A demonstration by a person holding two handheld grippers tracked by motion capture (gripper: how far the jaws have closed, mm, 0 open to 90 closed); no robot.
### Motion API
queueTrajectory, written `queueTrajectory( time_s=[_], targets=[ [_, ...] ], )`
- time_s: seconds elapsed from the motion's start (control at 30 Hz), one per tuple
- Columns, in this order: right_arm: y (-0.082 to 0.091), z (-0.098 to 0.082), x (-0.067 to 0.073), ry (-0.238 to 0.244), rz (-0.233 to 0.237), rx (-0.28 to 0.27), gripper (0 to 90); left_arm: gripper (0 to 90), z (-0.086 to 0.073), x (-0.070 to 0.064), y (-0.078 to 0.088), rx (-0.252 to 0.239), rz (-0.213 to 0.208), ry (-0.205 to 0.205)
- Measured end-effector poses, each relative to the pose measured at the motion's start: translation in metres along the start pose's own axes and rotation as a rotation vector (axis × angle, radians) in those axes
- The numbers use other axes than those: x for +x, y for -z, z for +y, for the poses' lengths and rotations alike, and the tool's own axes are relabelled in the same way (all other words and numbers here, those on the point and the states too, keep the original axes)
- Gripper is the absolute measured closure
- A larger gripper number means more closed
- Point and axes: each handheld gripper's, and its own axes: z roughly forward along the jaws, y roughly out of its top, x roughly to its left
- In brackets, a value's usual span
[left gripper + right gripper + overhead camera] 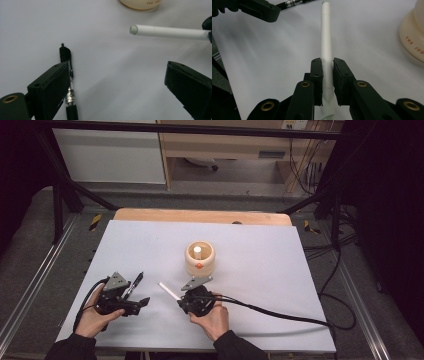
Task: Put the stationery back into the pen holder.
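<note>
The white pen (pixel 326 45) is clamped near its back end between the jaws of the right claw (pixel 327 82), which are closed tight on it; its capped tip is pointed left and away, just above the surface (pixel 260 285). The left claw (pixel 117 82) is spread wide and nothing is gripped by it; a black pen (pixel 68 82) lies on the surface touching the inner face of one jaw. The cream holder (pixel 199 258), with one white pen already standing in it, is placed just beyond the right claw.

Because the white pen is held close to one end, it could be levered out of the grip if its long free part were knocked against the holder's rim. The black pen could be rolled away if the open jaw beside it were nudged sideways.

The holder is cut off in both gripper views, so its printed lettering cannot be read in full. The near end of the black pen is also cut off.
</note>
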Motion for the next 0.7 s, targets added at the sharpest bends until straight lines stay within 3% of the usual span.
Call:
queueTrajectory(
  time_s=[0.27, 0.7],
  targets=[
    [0.018, -0.003, -0.025, 0.028, 0.058, 0.030, 78.8, 5.1, 0.004, -0.010, -0.004, 0.006, -0.031, -0.040],
    [0.043, -0.009, -0.056, 0.057, 0.126, 0.055, 78.8, 5.2, 0.016, -0.032, -0.013, 0.031, -0.064, -0.139]
  ],
)
